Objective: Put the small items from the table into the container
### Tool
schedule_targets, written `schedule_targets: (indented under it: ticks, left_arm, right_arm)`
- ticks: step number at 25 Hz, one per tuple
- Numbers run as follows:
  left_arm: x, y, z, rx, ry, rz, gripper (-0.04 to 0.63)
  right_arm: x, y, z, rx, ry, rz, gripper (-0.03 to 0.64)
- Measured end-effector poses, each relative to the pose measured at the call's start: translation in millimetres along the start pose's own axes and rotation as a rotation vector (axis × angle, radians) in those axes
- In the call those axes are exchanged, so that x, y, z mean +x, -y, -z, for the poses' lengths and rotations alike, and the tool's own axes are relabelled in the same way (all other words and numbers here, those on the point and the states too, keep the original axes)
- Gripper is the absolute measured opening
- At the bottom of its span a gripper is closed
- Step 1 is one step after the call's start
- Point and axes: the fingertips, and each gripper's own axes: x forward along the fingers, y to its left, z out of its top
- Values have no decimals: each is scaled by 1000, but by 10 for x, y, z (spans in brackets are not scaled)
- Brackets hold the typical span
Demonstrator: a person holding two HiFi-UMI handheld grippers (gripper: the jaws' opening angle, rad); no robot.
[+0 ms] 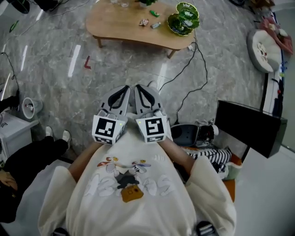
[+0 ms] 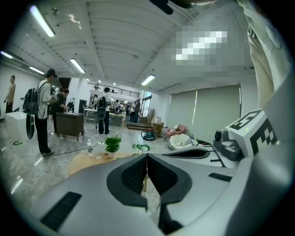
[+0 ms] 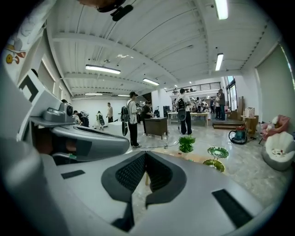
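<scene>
1. The person stood on the marble floor, well back from the low wooden table, with both claws held side by side before the chest.
2. The left claw was pressed together, pads meeting, with nothing between them.
3. The right claw was pressed together too, and just as empty.
4. The small items lay loose on the table top, a green packet among them near the far edge.
5. The container, a green leaf-shaped dish, sat at the table's right end, near the items but apart from them.
6. A potted plant stood on the table, and a black cable trailed across the floor from that right end.
</scene>
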Motion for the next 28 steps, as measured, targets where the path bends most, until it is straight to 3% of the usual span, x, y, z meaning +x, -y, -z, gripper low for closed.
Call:
schedule_targets:
  ticks: [2, 8, 13, 23, 28]
  left_arm:
    - [45, -64, -21, -24, -1, 2, 9]
    - [421, -226, -136, 13, 1, -4, 9]
    - [1040, -531, -304, -4, -23, -55, 9]
    - [2621, -750, -896, 26, -119, -58, 9]
    - [3184, -832, -1124, 46, -161, -64, 9]
  right_arm:
    - [45, 22, 3, 9, -14, 2, 6]
    - [377, 312, -43, 15, -12, -7, 6]
    - [850, 910, -129, 75, -12, -7, 6]
    - [1683, 2341, -610, 129, -1, -39, 6]
    - [2029, 2789, -748, 134, -22, -88, 6]
